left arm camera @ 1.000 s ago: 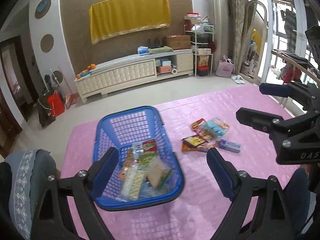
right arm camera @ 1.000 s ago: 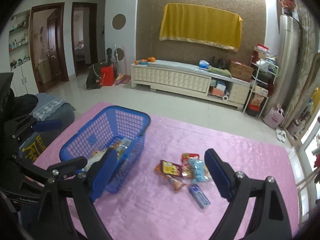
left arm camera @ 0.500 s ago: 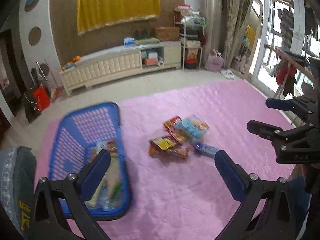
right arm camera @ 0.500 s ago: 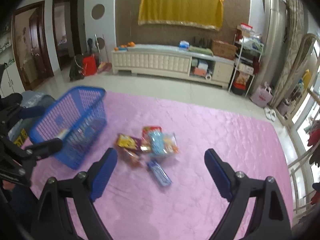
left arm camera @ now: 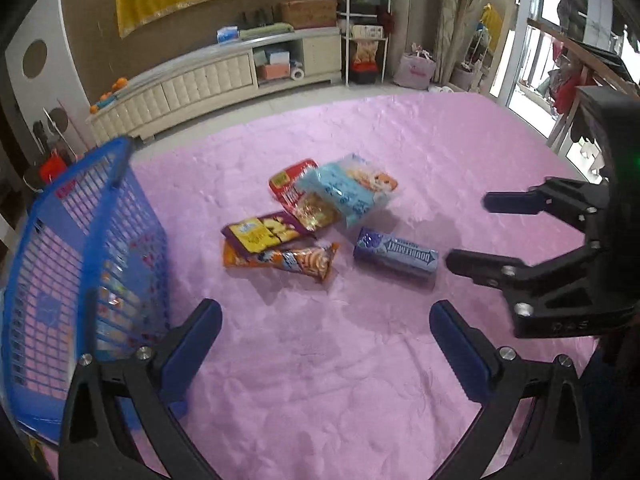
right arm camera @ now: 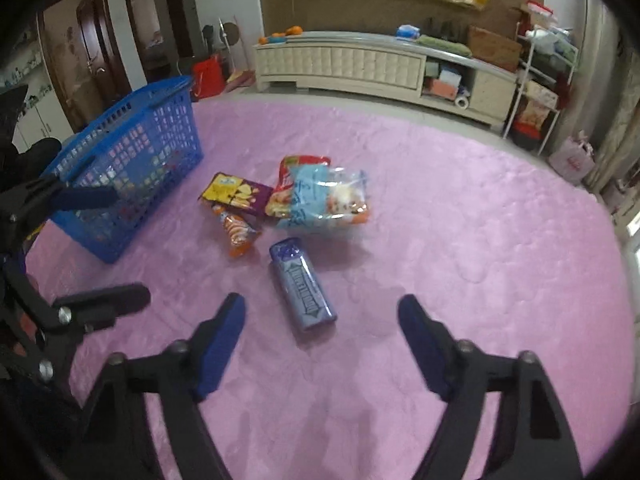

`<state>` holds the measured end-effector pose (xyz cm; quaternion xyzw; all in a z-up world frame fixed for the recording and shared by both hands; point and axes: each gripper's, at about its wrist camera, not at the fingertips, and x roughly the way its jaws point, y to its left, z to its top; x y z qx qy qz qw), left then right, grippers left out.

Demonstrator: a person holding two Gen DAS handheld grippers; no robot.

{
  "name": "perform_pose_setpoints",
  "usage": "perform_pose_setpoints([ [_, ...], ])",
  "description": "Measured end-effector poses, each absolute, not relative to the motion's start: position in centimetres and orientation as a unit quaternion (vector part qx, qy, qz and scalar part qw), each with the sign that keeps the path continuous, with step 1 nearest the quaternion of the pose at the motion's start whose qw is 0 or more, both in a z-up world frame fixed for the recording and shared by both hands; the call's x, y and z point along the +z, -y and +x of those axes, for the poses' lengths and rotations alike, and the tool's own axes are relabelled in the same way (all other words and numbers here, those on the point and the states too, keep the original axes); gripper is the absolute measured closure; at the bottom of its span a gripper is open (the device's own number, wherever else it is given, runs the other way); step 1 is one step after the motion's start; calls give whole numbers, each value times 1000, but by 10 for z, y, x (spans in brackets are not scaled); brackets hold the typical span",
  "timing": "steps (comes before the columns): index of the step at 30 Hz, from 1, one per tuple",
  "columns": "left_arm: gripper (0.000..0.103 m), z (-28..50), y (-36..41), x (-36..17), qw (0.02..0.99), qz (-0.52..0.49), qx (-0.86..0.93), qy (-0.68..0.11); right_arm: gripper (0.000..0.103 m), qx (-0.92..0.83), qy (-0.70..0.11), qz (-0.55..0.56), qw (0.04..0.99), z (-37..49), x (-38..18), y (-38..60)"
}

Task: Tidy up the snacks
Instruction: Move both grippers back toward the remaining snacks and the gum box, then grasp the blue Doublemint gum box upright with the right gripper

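A blue basket (left arm camera: 80, 248) (right arm camera: 132, 168) holding several snacks stands at the left of the pink cloth. Loose snacks lie in the middle: a blue Doublemint pack (left arm camera: 396, 254) (right arm camera: 302, 286), an orange wrapper (left arm camera: 288, 260) (right arm camera: 238, 232), a purple-yellow chip bag (left arm camera: 264, 234) (right arm camera: 236, 194), a red pack (left arm camera: 292, 184) (right arm camera: 296, 166) and a light-blue clear bag (left arm camera: 348, 190) (right arm camera: 324, 200). My left gripper (left arm camera: 326, 344) is open and empty, short of the snacks. My right gripper (right arm camera: 320, 340) is open and empty, just before the Doublemint pack; it also shows in the left wrist view (left arm camera: 472, 232).
The pink cloth (left arm camera: 320, 380) covers the table. Beyond its far edge are bare floor and a long cream cabinet (left arm camera: 216, 80) (right arm camera: 360, 64). A shelf rack (left arm camera: 360, 40) and windows stand at the right, doors (right arm camera: 96, 52) at the left.
Both grippers have swung right from the basket toward the loose snack pile and come lower and closer. The basket has slid to the left of both views. Both stay open.
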<state>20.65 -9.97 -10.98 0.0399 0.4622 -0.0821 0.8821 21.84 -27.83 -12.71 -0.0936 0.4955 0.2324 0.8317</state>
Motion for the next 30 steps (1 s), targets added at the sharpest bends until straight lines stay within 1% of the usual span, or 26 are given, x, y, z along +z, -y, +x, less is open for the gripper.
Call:
perform_pose_setpoints([
  [3,0,210,100,-117,879,35,-87,-467,25,238,-501,-107,825,226,-143,270],
  [9,0,214,102,-123,878,76,-82,-465,26,254,-504,-115,818,238,-159,252],
  [10,0,216,100,-126,877,79,-81,-466,33,255,-507,-113,816,240,-164,252],
  [11,0,217,99,-127,877,78,-78,-467,43,254,-511,-112,814,242,-168,251],
  [13,0,217,96,-129,876,73,-73,-471,52,253,-515,-115,811,243,-175,249],
  [16,0,217,92,-131,870,61,-69,-484,60,251,-518,-124,808,241,-185,246],
  [18,0,217,93,-130,869,64,-71,-485,64,245,-505,-142,815,238,-185,243],
  [19,0,216,94,-128,870,70,-67,-484,67,243,-504,-137,817,237,-185,244],
  [22,0,215,95,-125,872,71,-61,-481,69,231,-502,-121,825,236,-182,250],
  [26,0,212,104,-122,877,102,-53,-467,69,215,-508,-79,830,233,-176,263],
  [30,0,210,106,-121,877,100,-52,-467,69,196,-507,-75,836,228,-165,271],
])
